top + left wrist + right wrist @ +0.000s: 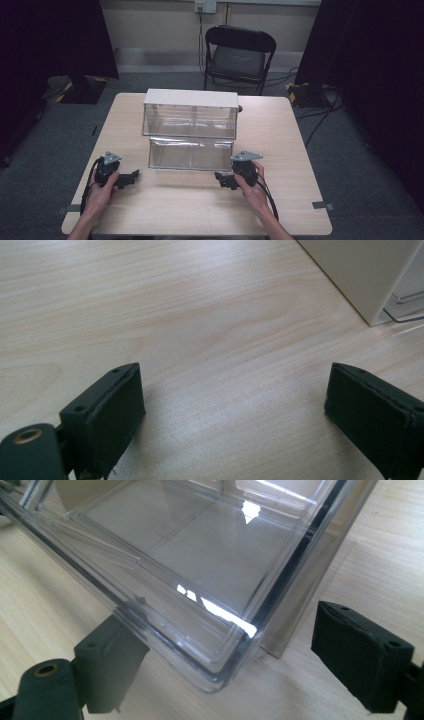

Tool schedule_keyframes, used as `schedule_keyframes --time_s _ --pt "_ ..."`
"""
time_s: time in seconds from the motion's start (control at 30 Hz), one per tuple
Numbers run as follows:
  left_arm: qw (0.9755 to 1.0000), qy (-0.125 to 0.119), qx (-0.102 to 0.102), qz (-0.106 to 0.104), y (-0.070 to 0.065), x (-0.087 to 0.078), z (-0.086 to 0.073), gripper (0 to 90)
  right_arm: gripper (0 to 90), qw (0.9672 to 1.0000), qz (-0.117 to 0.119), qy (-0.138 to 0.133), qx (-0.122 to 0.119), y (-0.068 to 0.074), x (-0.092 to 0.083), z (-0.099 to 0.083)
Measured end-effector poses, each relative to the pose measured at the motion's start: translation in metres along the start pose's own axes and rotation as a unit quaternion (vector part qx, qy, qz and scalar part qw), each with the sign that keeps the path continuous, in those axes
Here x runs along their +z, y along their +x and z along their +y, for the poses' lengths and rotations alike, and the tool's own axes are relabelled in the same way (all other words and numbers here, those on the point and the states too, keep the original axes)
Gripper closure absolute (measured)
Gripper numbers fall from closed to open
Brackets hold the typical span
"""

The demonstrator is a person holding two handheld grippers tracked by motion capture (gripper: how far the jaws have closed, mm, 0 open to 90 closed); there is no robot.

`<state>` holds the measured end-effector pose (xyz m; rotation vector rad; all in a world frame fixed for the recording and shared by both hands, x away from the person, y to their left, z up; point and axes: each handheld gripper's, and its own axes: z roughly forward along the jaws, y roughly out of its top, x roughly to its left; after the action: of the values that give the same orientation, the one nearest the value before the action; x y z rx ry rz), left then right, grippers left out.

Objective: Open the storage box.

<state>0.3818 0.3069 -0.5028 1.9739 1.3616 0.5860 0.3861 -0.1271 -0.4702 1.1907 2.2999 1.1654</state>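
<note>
Although drawn well out from under the white-topped cabinet (190,98) toward the table's (200,215) front edge, appears empty: speaking of the lower clear drawer (190,155). Sits at mid-table, just ahead of the shut upper drawer (190,121), front wall turned to the front edge. Reads as a halfway stage: opening apparently done, judging by how far out; nothing visible inside, and no grasp on it. Finds the left gripper (134,176) toward the front-left corner, jaws spread wide over bare wood, clutching nothing, apart from the drawer's left end. Finds the right gripper (220,177) just beside the drawer's front-right corner, jaws likewise released, with that corner lying between them in the right gripper view and not pinched; touching the plastic or not, cannot tell. Left to do, probably: closing on the front wall and sliding the drawer back under the cabinet, or else filling it first. No brand, label or writing legible on cabinet, drawers or grippers.
</note>
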Motion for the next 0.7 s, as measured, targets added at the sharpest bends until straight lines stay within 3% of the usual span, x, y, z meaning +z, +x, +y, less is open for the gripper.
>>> schedule_keyframes --time_s 0.2,0.5,0.7 --pt "1.0000 0.000 0.000 0.000 -0.0001 0.0000 0.0000 8.5 14.1 1.0000 -0.004 -0.006 0.004 0.0005 0.0052 -0.0033" --pt "1.0000 0.000 -0.001 0.000 0.0000 0.0000 0.0000 8.5 13.4 0.9999 0.000 -0.017 0.001 0.0035 -0.0006 -0.0013" --pt "1.0000 0.000 0.000 0.000 0.0001 0.0000 0.0000 8.5 13.4 0.9995 0.015 -0.027 0.003 0.0043 -0.0042 0.0002"
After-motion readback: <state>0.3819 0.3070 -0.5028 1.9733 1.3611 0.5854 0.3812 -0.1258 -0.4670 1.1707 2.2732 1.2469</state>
